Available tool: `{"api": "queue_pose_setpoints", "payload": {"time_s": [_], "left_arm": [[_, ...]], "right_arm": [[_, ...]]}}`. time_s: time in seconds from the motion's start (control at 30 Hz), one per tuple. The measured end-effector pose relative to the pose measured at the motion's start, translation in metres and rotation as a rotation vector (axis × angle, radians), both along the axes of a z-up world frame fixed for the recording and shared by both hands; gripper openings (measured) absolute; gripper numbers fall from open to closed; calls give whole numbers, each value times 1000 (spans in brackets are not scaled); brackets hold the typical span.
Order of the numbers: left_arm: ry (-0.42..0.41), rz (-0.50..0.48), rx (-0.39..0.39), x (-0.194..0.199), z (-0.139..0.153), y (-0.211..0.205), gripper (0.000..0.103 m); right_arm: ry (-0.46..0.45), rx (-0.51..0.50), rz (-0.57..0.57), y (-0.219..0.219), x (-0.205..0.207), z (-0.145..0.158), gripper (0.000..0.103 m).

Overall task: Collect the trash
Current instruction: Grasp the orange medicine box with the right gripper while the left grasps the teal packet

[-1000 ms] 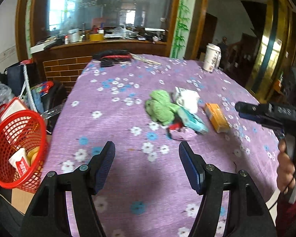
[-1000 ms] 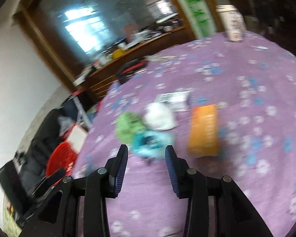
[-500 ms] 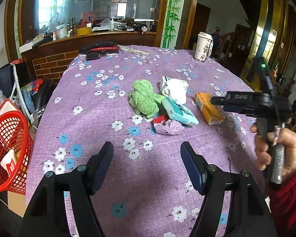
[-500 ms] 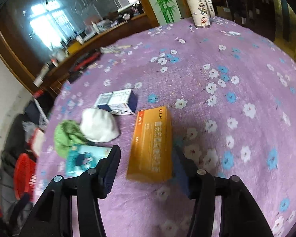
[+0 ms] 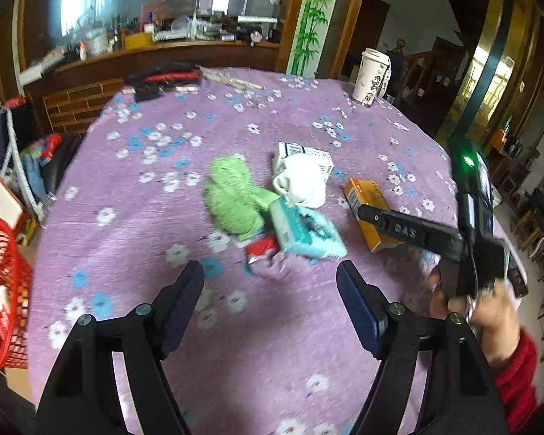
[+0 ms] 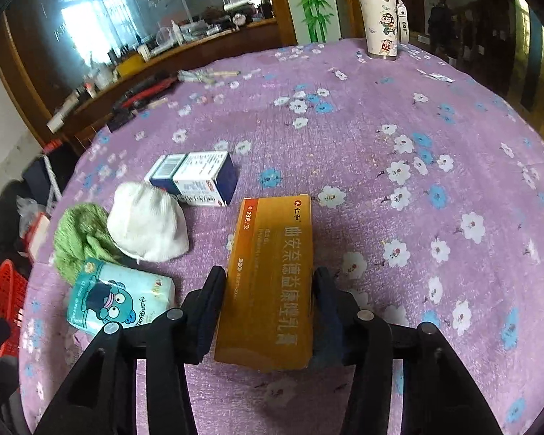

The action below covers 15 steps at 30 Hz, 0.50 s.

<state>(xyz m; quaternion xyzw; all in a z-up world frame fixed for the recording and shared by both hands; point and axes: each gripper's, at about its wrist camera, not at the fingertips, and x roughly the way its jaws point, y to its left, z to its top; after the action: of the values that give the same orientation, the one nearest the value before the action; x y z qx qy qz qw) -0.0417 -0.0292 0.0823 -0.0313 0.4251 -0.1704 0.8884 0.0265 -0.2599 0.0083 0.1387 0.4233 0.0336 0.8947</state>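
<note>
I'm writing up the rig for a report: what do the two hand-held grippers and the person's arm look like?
Each hand-held gripper, left and right, has black angular fingers with round bolt heads and dark blue pads. Seen from the side, the right one shows raised lettering and a green light. The hand gripping it wears a red sleeve.

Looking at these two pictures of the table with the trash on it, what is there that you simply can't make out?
- Red and pink scrap: left wrist view, motion-blurred and partly under the tissue pack; unidentifiable.
- Red basket: cut off by the left edge of that view; most contents hidden.
- Orange box: right wrist view; whether the right tongs actually press its sides.
- Blue-and-white box: print too small to read.
</note>
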Motion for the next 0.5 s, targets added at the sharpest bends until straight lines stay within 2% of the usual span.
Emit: {"api": "queue_pose_setpoints", "payload": {"time_s": [0.2,0.27,0.47,0.5], "left_arm": [[113,12,-74,41,-17,-15,73],[154,10,-93,52,-25,-21,61],[216,-12,-146,69,-43,-37,50],[218,-14,-150,71,-45,-39,38]], "right_arm": [[-77,46,1,-9,-7,7,53],[-101,58,-6,-12,-10,12,54],[-84,85,-13,-17,-8,10,54],[-84,89,-14,-18,-8,10,54]]}}
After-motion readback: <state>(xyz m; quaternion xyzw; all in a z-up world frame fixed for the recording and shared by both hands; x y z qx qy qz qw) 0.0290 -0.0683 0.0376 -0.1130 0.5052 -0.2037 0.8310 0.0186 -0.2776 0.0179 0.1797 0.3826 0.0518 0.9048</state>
